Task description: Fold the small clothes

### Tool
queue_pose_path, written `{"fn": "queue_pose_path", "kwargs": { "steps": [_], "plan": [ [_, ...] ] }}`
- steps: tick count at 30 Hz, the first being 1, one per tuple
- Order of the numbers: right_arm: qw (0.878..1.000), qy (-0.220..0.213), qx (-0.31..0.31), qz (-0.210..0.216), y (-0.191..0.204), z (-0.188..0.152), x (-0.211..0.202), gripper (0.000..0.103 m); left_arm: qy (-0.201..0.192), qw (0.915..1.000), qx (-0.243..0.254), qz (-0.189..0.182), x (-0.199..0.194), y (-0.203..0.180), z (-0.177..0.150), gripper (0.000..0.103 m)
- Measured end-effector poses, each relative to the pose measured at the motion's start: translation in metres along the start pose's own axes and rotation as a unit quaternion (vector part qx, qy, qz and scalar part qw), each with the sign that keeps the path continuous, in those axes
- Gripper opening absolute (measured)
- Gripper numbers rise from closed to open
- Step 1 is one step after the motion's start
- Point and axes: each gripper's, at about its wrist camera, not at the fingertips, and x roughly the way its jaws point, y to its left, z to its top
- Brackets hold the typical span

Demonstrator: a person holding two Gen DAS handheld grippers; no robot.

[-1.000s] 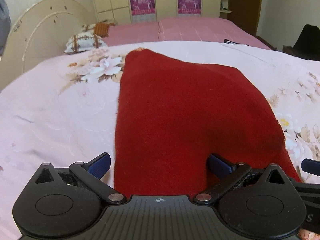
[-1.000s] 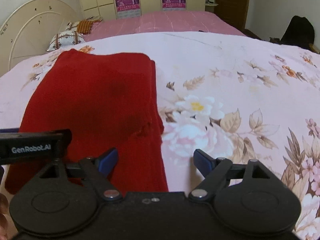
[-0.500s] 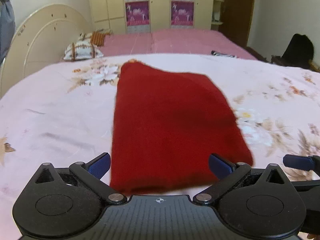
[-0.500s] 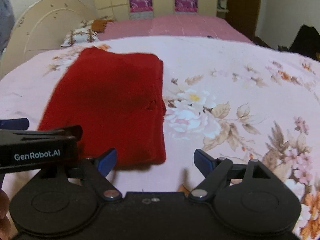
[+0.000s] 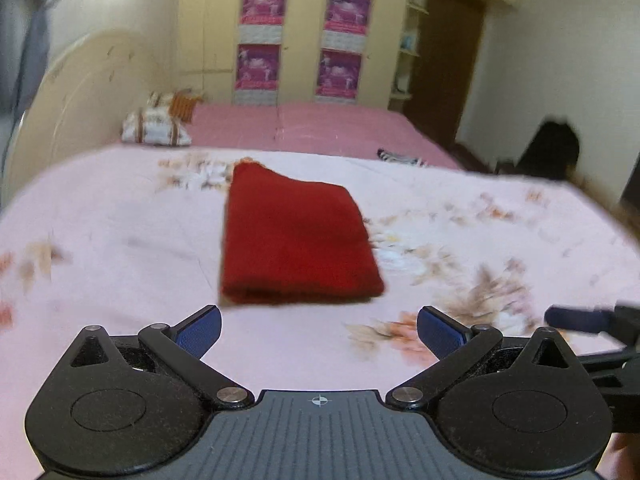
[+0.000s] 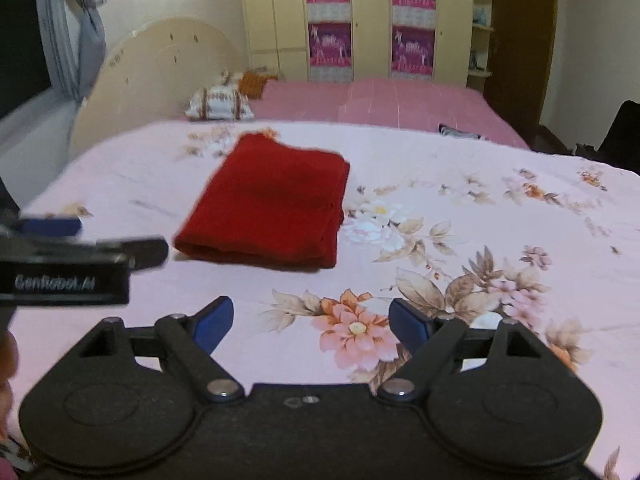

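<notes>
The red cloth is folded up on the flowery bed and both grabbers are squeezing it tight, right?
Not quite. The red cloth is folded on the flowery bed, but neither grabber touches it. In the left wrist view the left gripper is open; in the right wrist view the right gripper is open too, both short of the cloth.

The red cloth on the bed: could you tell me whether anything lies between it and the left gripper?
Nothing visible does. The left gripper is open, and only bare floral bedsheet lies between its fingertips and the near edge of the folded red cloth. The right gripper, also open, is off to the side.
</notes>
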Motion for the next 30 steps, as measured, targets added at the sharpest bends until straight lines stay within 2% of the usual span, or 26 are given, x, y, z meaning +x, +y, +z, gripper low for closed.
{"fn": "queue_pose_path", "kwargs": {
  "steps": [2, 5, 9, 15, 30],
  "plan": [
    [1.0, -0.02, 0.004, -0.002, 0.001, -0.005, -0.026, 0.087, -0.001, 0.9994, -0.01, 0.033, -0.019, 0.0, -0.005, 0.103],
    [0.998, -0.059, 0.012, -0.023, 0.001, -0.012, -0.059, 0.088, -0.018, 0.9964, 0.006, 0.083, -0.043, -0.007, -0.013, 0.103],
    [0.993, -0.108, 0.013, -0.042, 0.003, -0.019, -0.093, 0.091, -0.025, 0.9941, 0.003, 0.106, -0.07, -0.012, -0.021, 0.103],
    [0.991, -0.129, 0.001, -0.046, 0.003, -0.027, -0.116, 0.092, -0.022, 0.9903, 0.021, 0.136, -0.093, -0.028, -0.037, 0.103],
    [0.99, -0.135, 0.012, -0.05, -0.006, -0.041, -0.132, 0.093, -0.021, 0.9899, 0.021, 0.138, -0.117, -0.047, -0.059, 0.103]
  ]
}}
